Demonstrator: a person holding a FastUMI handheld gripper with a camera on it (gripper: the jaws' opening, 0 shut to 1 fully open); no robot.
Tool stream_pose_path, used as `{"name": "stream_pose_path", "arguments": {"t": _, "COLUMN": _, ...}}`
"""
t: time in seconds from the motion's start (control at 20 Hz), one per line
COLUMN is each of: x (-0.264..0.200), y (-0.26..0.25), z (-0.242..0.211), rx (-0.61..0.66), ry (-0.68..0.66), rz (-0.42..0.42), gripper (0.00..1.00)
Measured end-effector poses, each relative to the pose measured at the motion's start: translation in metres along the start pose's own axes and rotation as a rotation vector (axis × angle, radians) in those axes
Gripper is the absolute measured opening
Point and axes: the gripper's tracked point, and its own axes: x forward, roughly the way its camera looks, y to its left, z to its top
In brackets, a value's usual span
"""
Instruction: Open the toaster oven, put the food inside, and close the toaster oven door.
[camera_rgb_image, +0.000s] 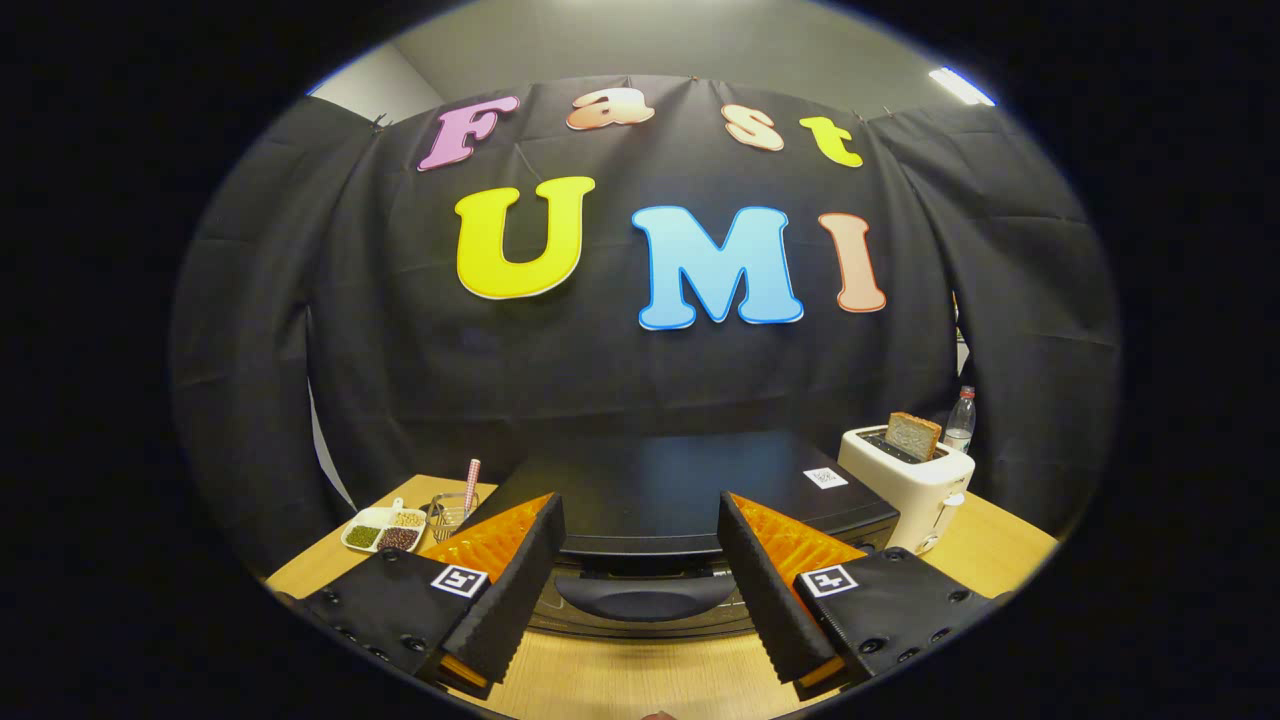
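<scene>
Door of the black toaster oven (690, 490) is shut; none of the three steps reads as done. You hold the gripper (640, 580) above the light wooden table (640, 675), its fingers spread wide with nothing between them but air. The oven's dark curved door handle (645, 600) sits just ahead, centred in the gap between the fingertips (530, 580). The fingers touch neither handle nor door.

Remaining, as judged: catch the handle, swing the door down, load the food, close.

Food: the only clear candidate is the brown slice of toast (913, 435) standing upright in the white pop-up toaster (908, 485), just beside the oven's right end. A white divided dish of beans (384, 530) and a small wire basket (450, 512) lie beside the oven's left end; which item is meant cannot be told.

Room: bare tabletop runs between you and the oven front, enough, it seems, for the door to drop. The oven's flat top is bare save a small white sticker (825, 477). The right side is tight: toaster near the oven, a clear plastic bottle (960, 420) behind it, table edge beyond. The black cloth wall hangs close behind everything.
</scene>
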Motion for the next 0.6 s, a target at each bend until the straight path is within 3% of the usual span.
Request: {"name": "stream_pose_path", "arguments": {"t": 0.6, "x": 0.018, "y": -0.008, "z": -0.04, "rx": -0.018, "ry": 0.078, "rz": -0.034, "gripper": 0.98}}
